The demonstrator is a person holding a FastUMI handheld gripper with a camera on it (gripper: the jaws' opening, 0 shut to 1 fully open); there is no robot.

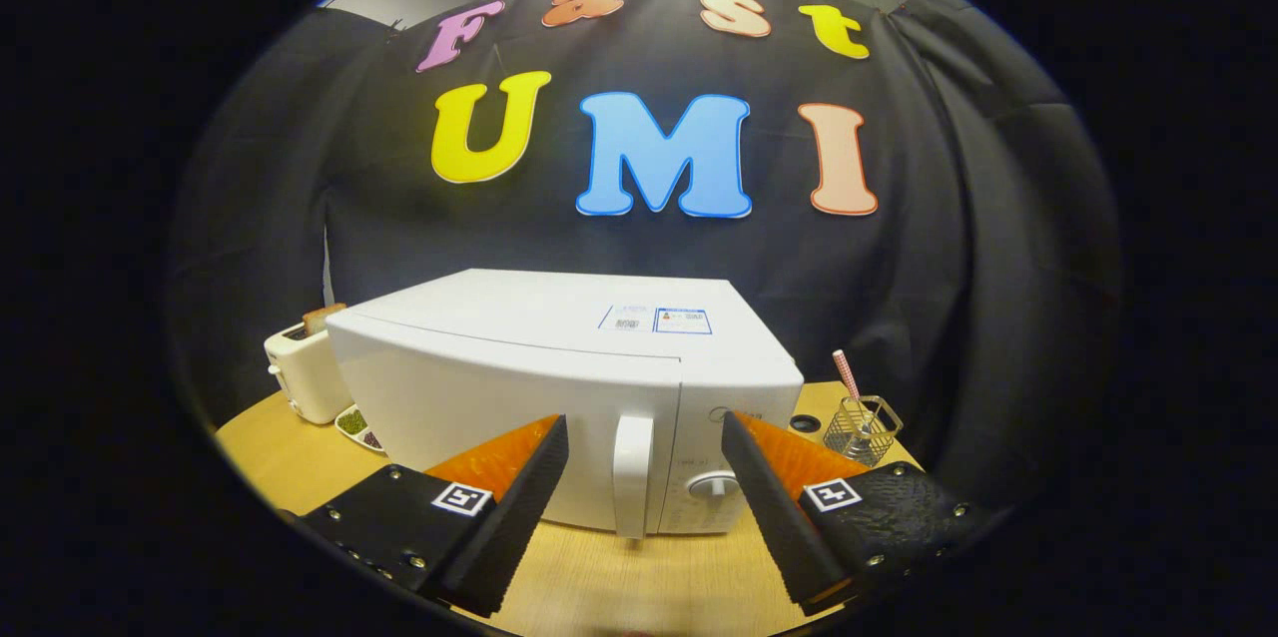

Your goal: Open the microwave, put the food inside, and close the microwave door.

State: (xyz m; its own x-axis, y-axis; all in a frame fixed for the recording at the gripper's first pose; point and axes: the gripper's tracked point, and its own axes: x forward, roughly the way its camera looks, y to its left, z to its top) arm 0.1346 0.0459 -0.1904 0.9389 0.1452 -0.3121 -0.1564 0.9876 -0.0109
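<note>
tool spread (empty), facing microwave handle

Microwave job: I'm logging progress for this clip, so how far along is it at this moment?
Nothing looks done yet: the microwave door is closed. In hand: the gripper is open, its fingers spread either side of the door handle, which sits between them, apparently not yet gripped. Left: pull the door open, put the food inside, close it. A small dish beside the toaster may hold the food; I cannot tell.
</note>
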